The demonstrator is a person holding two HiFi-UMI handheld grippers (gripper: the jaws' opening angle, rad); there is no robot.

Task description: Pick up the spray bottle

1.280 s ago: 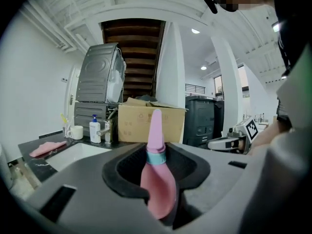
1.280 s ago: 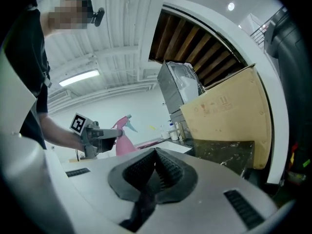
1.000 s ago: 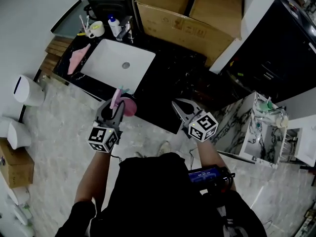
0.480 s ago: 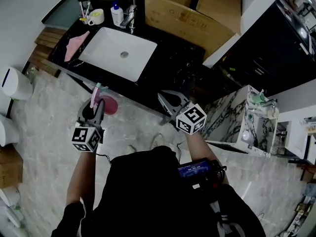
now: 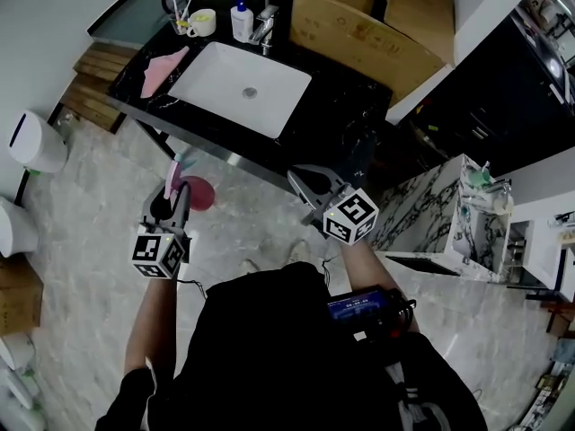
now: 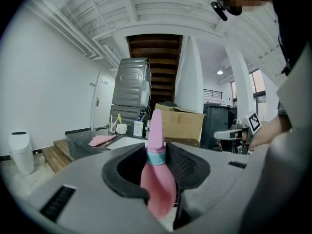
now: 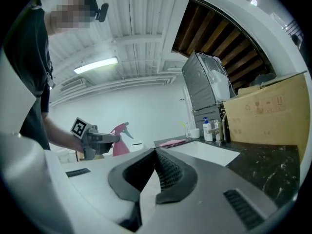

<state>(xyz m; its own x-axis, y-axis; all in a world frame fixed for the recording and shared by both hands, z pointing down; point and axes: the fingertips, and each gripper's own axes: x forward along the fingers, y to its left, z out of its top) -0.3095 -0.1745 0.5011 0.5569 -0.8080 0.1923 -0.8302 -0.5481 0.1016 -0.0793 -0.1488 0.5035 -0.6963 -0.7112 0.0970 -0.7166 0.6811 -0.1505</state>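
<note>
The pink spray bottle (image 5: 193,192) with a teal collar hangs over the marble floor, in front of the black counter (image 5: 355,106). My left gripper (image 5: 171,205) is shut on its neck, nozzle pointing away from me. In the left gripper view the bottle (image 6: 157,179) stands upright between the jaws of the left gripper (image 6: 157,156). My right gripper (image 5: 302,180) is to the right at the counter's front edge, shut with nothing in it. The right gripper view shows the right gripper's (image 7: 156,152) pads meeting, and beyond them the left gripper (image 7: 101,138) with the bottle (image 7: 117,144).
A white sink (image 5: 208,65) is set in the counter, with a pink cloth (image 5: 162,68), a cup of toothbrushes (image 5: 201,21), a soap bottle (image 5: 241,21) and a tap (image 5: 264,25) around it. A cardboard box (image 5: 377,16) stands behind. A white bin (image 5: 34,142) is left, a marble cabinet (image 5: 449,218) right.
Both grippers have drawn back from the counter and now sit over the floor. The left gripper has kept its hold on the spray bottle throughout.
</note>
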